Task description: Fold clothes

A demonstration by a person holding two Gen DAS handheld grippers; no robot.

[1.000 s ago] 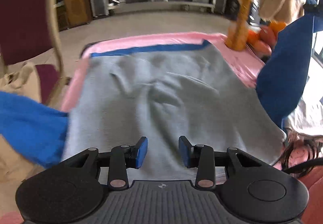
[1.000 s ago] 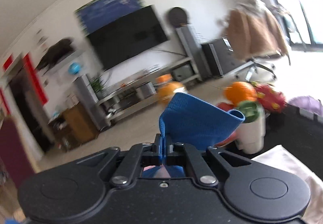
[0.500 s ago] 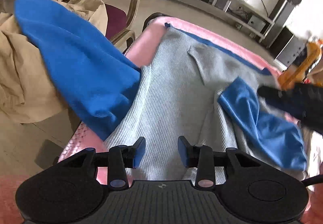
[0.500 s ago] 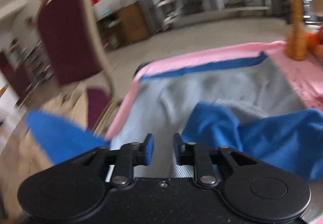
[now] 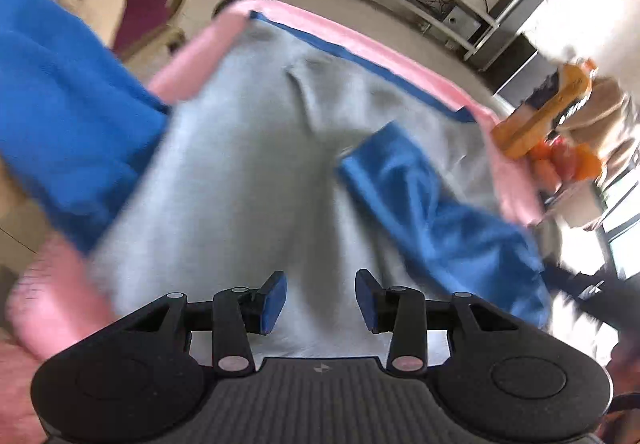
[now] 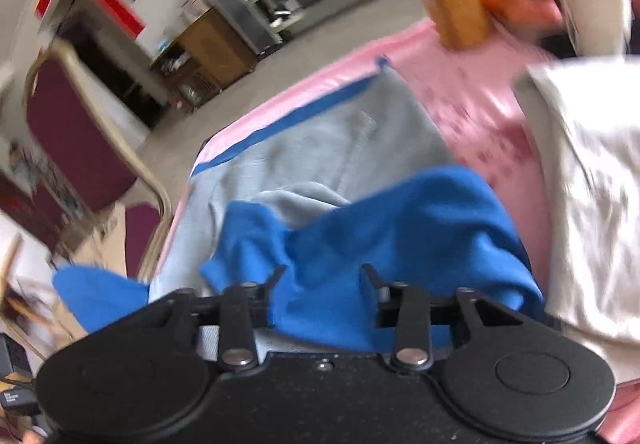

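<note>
A grey sweater [image 5: 248, 172] with blue sleeves lies flat on a pink table cover [image 5: 192, 60]. Its right sleeve [image 5: 432, 212] is laid across the grey body. Its left sleeve [image 5: 68, 116] hangs off the table's left side. My left gripper [image 5: 320, 296] hovers open over the near grey hem with nothing between its fingers. My right gripper [image 6: 322, 276] stands just above the folded sleeve [image 6: 400, 228]. Its jaws are closing, the blue cloth bunches up between them, and the pads do not press on it. The whole picture is blurred by motion.
A maroon chair [image 6: 72, 124] with beige cloth stands left of the table. An orange toy [image 6: 452, 4] and fruit sit at the far right corner. A white garment [image 6: 592, 204] lies on the right side of the pink cover.
The right gripper let go of the blue sleeve and came down; the sleeve now lies across the grey body. The left gripper tilted and shifted over the near hem.
</note>
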